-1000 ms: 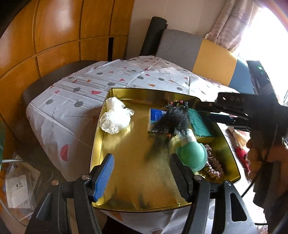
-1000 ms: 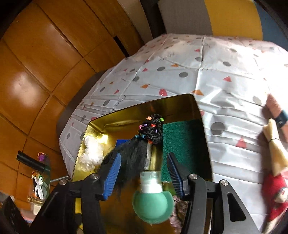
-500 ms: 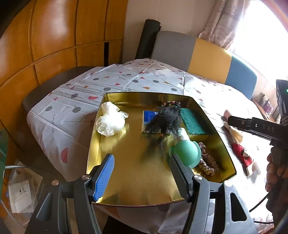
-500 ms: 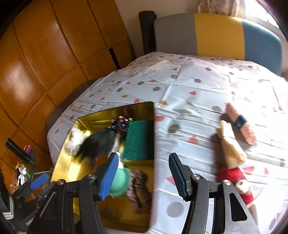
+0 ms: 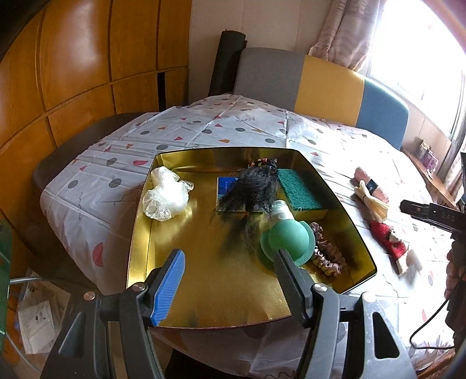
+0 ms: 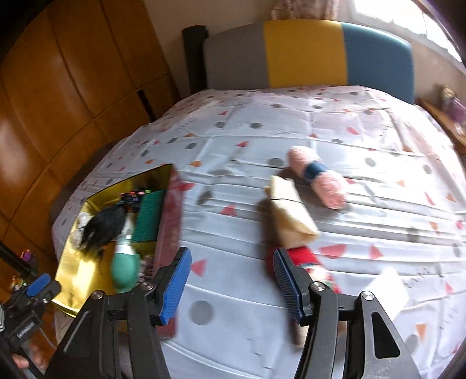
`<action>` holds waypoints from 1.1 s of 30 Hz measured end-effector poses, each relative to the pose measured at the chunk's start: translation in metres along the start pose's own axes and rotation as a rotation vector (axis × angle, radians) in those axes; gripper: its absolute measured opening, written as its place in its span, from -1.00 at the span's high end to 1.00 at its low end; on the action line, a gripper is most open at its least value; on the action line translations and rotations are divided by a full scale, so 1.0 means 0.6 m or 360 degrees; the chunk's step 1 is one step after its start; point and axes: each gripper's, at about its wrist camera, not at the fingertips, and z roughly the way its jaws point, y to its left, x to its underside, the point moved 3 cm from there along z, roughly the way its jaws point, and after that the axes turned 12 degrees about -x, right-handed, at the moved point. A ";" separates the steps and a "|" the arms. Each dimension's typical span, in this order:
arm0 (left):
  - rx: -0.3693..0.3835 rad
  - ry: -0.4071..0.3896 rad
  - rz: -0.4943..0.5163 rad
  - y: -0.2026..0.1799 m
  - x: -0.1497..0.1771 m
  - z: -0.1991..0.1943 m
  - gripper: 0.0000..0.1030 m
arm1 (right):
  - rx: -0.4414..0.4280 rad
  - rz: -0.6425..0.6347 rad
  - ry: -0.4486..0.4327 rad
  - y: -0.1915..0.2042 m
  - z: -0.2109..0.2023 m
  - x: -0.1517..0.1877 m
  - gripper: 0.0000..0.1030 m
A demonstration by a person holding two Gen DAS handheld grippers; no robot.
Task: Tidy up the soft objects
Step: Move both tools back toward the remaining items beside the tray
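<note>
Glossy orange-brown wooden wall panels (image 5: 87,67) fill the left side. At the far end a padded backrest in grey, yellow and blue blocks (image 5: 320,84) stands against a cream plaster wall (image 5: 262,23). A pale patterned curtain (image 5: 346,32) hangs far right beside a bright, glaring window (image 5: 419,49). A white tablecloth with grey dots and red triangles (image 5: 227,128) covers the table; scattered papers (image 5: 38,317) lie on the near-left floor.
</note>
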 end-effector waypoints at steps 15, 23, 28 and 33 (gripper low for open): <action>-0.0004 -0.0076 0.0123 -0.036 -0.010 -0.021 -0.25 | 0.0435 0.0517 -0.0179 -0.261 -0.105 0.057 -0.25; 0.0037 -0.0133 0.0241 -0.088 -0.026 -0.036 -0.25 | 0.0423 0.0667 -0.0245 -0.290 -0.124 0.056 -0.26; 0.0064 -0.0153 0.0305 -0.122 -0.036 -0.043 -0.25 | 0.0401 0.0686 -0.0284 -0.292 -0.135 0.055 -0.35; 0.0094 -0.0179 0.0377 -0.157 -0.045 -0.049 -0.25 | 0.0384 0.0739 -0.0310 -0.300 -0.142 0.058 -0.36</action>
